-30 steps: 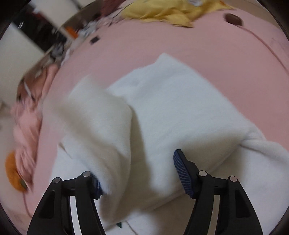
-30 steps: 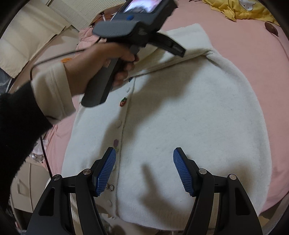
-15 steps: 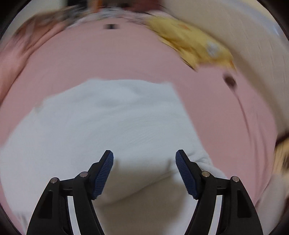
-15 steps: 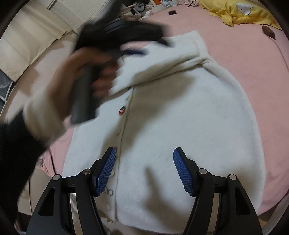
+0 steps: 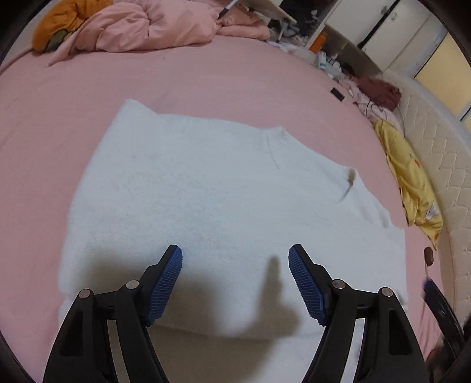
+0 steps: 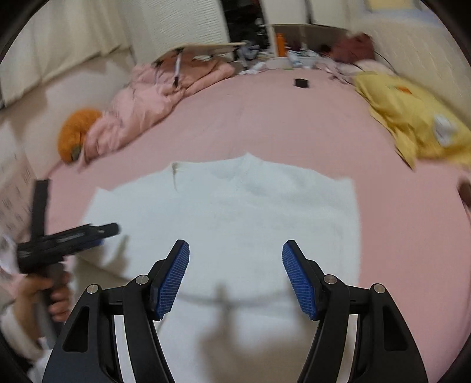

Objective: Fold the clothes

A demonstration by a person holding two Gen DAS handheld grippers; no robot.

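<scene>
A white fuzzy cardigan (image 5: pixel 212 206) lies folded flat on the pink bed (image 5: pixel 206 79); in the right wrist view the cardigan (image 6: pixel 241 212) fills the middle, its sleeves folded in. My left gripper (image 5: pixel 235 265) hovers open over the near edge of the cardigan with nothing between its blue pads. Over the same near part, my right gripper (image 6: pixel 235 259) is open and holds nothing. The left gripper (image 6: pixel 67 238) also shows at the left of the right wrist view, held by a hand (image 6: pixel 44 297) beside the cardigan's left edge.
A crumpled pink duvet (image 5: pixel 147 26) and an orange cushion (image 5: pixel 61 20) lie at the far side of the bed. A yellow garment (image 5: pixel 409 179) sits at the right edge by the white padded frame (image 5: pixel 435 141). A small dark object (image 6: pixel 301 83) lies on the sheet.
The left gripper let go of the white sleeve, swung away to the cardigan's left side and now faces across the bed. The right wrist view tilted up, showing the far bed.
</scene>
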